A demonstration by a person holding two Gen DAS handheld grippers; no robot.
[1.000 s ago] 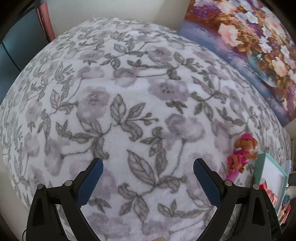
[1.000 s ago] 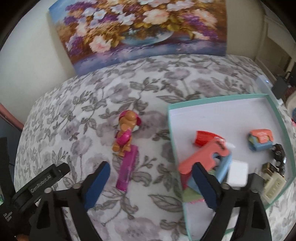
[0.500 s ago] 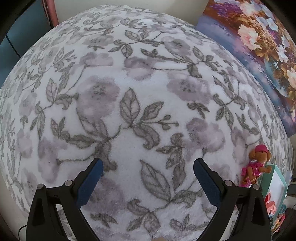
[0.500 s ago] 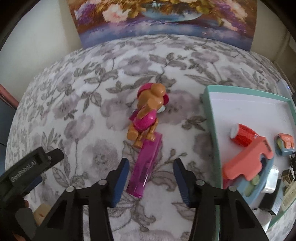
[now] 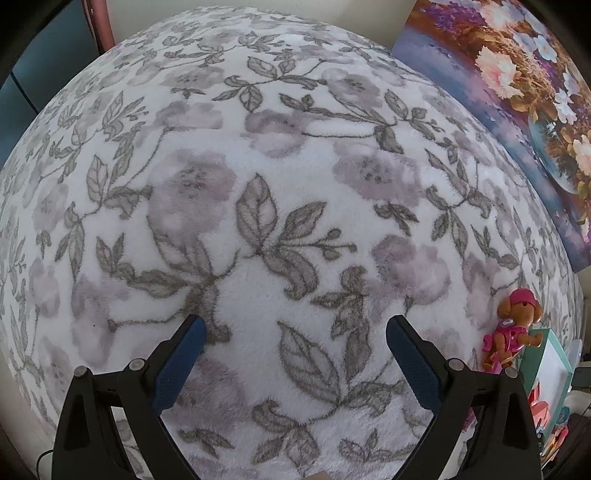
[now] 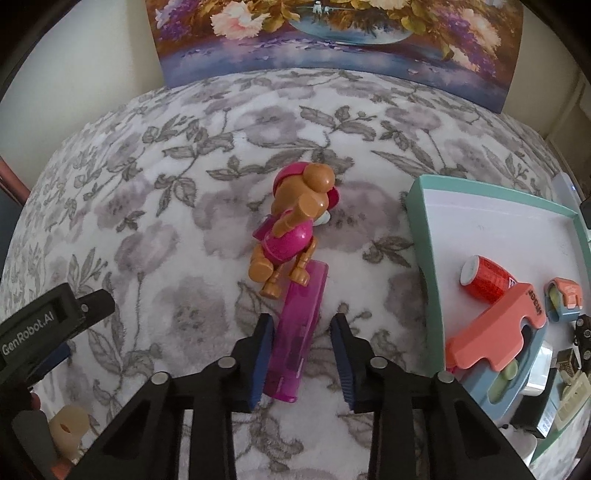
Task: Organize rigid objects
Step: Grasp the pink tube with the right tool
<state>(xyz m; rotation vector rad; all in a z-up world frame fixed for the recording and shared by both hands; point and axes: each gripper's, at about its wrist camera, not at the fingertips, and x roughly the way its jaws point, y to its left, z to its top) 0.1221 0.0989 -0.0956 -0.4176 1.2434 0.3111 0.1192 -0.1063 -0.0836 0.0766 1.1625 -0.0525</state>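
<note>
A translucent pink stapler (image 6: 299, 325) lies on the floral blanket (image 6: 155, 206), with a brown toy dog in a pink suit (image 6: 295, 225) resting on its far end. My right gripper (image 6: 302, 325) straddles the stapler's near half. Its jaws are partly closed, the left pad touching or nearly touching, the right pad a small gap away. The toy dog also shows at the right edge of the left wrist view (image 5: 515, 325). My left gripper (image 5: 293, 332) is wide open and empty over bare blanket (image 5: 258, 166).
A teal-rimmed white tray (image 6: 419, 221) at the right holds a red can (image 6: 487, 277), a coral and blue block (image 6: 495, 339), a small orange-blue item (image 6: 563, 299) and several other pieces. A flower painting (image 6: 332, 33) leans on the back wall. The left gripper's body (image 6: 44, 328) is at the left.
My right gripper has moved forward and down over the pink stapler, and its jaws have narrowed around it. My left gripper has drifted slightly and stayed open.
</note>
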